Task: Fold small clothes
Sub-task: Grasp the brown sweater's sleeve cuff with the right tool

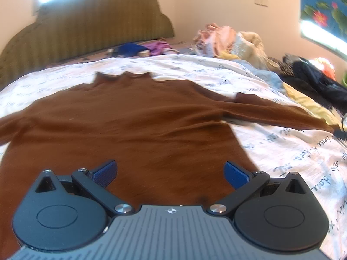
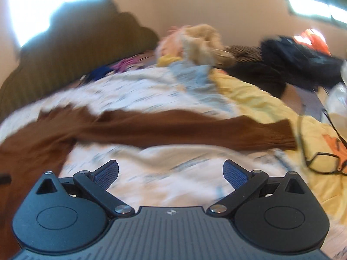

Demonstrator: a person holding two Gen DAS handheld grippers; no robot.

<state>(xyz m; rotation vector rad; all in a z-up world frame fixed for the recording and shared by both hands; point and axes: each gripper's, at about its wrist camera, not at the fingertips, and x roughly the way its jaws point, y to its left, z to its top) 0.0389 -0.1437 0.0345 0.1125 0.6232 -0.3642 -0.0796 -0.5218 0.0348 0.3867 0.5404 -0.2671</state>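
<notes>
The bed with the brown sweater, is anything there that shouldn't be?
Yes: a pair of black glasses lies on the yellow cloth right beside the brown sweater sleeve's cuff, odd among laundry, where they could get crushed.

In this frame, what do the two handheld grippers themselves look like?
Both look identical. The left gripper and right gripper each have a grey ribbed body with a small round emblem, two black rounded housings, black link arms with silver pivot screws, and textured blue fingers. No cables, hands or sleeves show.
</notes>
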